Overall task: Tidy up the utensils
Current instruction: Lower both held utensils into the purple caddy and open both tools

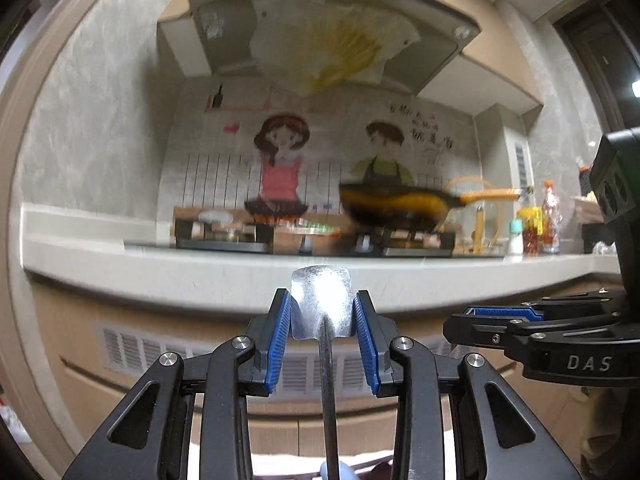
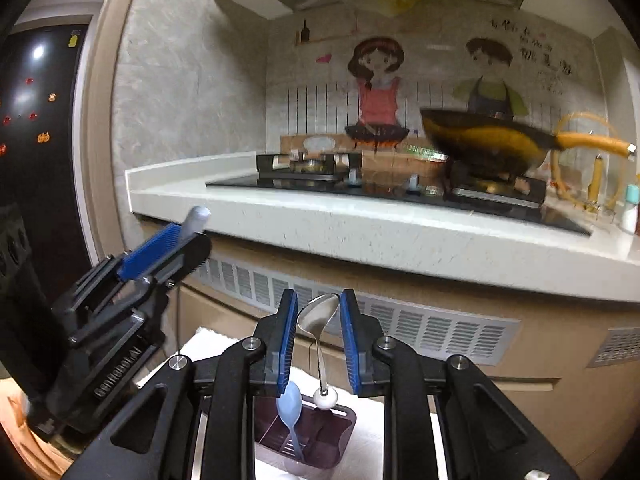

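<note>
- The left gripper (image 1: 322,332) is clamped on a flat steel spatula (image 1: 322,304), its blue ribbed pads (image 1: 279,336) pressing both edges of the square blade; the thin shaft runs back between the fingers toward the camera and ends in a pale blue handle tip.
- The right gripper (image 2: 318,334) has its pads on either side of the bowl of a polished steel ladle-shaped spoon (image 2: 318,316); the pads seem to be closed on it, with the slim stem hanging down to a white knob at its end.
- Below the right gripper, a dark plum plastic utensil holder (image 2: 320,436) with compartments stands on a white cloth, a pale blue plastic spoon (image 2: 290,404) standing in it.
- Handling, as a judgement: both steel pieces are light, stiff and slick. A grip on a smooth blade or bowl can slip or pivot, so the stem or handle would be the surer place to hold.
- Pose: the left gripper points about level at the edge of the pale stone bench (image 1: 360,280); the right gripper tilts somewhat downward, just beside it, both held in front of the cabinets.
- On the bench a dark wok with an orange handle (image 2: 488,140) sits on the hob.
</note>
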`<act>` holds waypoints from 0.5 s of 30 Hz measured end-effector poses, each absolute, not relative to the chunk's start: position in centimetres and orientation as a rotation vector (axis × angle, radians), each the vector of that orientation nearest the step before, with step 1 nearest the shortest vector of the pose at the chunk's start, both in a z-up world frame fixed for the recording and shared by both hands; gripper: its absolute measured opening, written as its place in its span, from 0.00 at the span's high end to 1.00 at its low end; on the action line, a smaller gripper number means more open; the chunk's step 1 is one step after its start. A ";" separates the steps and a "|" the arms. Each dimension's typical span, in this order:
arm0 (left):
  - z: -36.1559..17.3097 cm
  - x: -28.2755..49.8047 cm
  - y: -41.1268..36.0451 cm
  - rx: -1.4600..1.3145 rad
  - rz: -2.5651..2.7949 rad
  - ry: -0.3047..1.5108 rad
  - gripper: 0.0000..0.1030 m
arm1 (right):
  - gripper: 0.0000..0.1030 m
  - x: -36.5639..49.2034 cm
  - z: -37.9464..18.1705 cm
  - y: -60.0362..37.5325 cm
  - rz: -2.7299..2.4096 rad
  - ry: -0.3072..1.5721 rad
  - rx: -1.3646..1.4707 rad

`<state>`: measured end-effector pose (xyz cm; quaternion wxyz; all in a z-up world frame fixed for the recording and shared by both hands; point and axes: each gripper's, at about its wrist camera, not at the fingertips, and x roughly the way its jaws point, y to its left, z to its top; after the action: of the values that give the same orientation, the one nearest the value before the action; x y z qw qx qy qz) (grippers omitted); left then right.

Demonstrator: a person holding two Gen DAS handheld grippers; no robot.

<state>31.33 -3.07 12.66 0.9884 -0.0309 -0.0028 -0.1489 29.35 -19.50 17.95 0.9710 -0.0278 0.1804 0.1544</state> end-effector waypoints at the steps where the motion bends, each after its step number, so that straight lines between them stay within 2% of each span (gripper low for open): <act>1: 11.7 32.0 -3.1 -0.063 -0.293 0.010 0.68 | 0.81 30.3 16.8 -19.4 0.315 0.390 -0.050; 5: 6.8 34.1 -3.2 -0.069 -0.263 0.109 0.68 | 0.81 32.5 12.6 -19.0 0.332 0.492 -0.037; 7: 4.6 34.7 -3.4 -0.072 -0.259 0.174 0.68 | 0.87 33.2 10.5 -18.9 0.340 0.546 -0.028; 10: 1.5 35.7 -3.2 -0.086 -0.246 0.293 0.66 | 0.87 34.1 6.9 -18.8 0.348 0.635 -0.006; 12: 0.7 36.0 -2.9 -0.102 -0.250 0.347 0.60 | 0.87 34.8 4.9 -18.9 0.355 0.698 0.013; 13: 0.7 35.9 -2.7 -0.104 -0.247 0.355 0.50 | 0.86 35.0 4.3 -19.0 0.357 0.718 0.020; 14: 0.9 35.7 -2.5 -0.109 -0.236 0.353 0.45 | 0.86 35.2 3.5 -19.1 0.356 0.742 0.031; 15: 1.1 35.3 -2.2 -0.115 -0.232 0.346 0.44 | 0.85 35.2 3.0 -19.3 0.351 0.755 0.036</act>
<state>35.30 -2.22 1.15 0.9767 -0.0572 0.1719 -0.1151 35.15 -19.33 2.96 0.9145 0.0173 0.3665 0.1703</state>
